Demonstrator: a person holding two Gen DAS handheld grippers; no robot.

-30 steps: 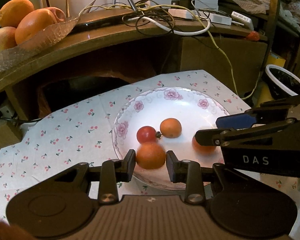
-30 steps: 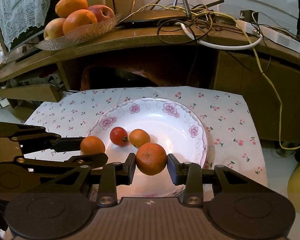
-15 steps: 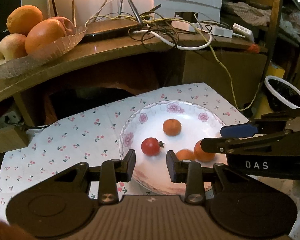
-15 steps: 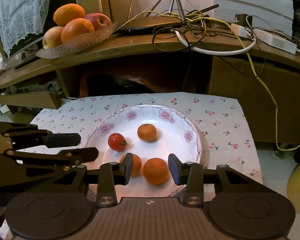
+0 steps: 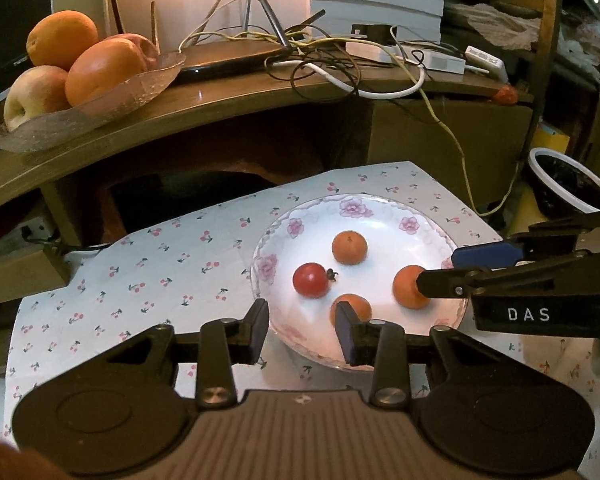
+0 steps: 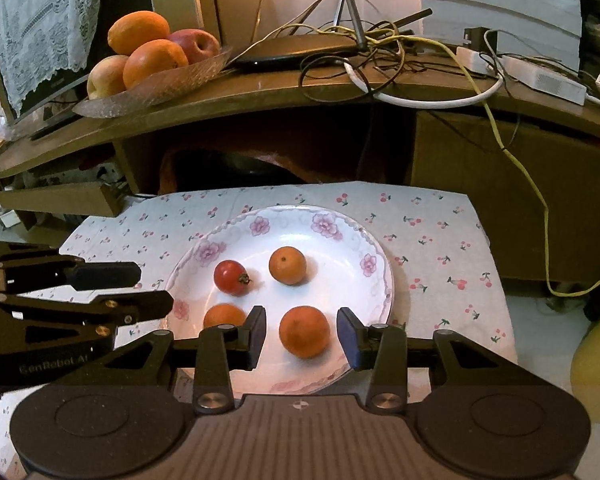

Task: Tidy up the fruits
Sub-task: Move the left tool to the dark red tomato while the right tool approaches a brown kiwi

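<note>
I see the bench [image 6: 440,232] under its cherry-print cloth [image 5: 172,264], with the flowered plate [image 6: 356,236] sitting near its front edge. That is my first worry: a careless nudge from either tool could slide the plate toward me and off the cloth.

On the plate lie three oranges and a tomato [image 6: 231,277], all apart from one another. Round fruit rolls, so bumping the rim could scatter them.

My right gripper [image 6: 302,334] is spread wide, holding nothing, with the biggest orange [image 6: 304,331] lying loose between its fingers, untouched. Pulling away crooked could knock it into the small orange [image 6: 223,316] beside it.

My left gripper [image 5: 302,334] is likewise released and empty, low over the plate's near rim, where it could clip the small orange behind its finger.
</note>
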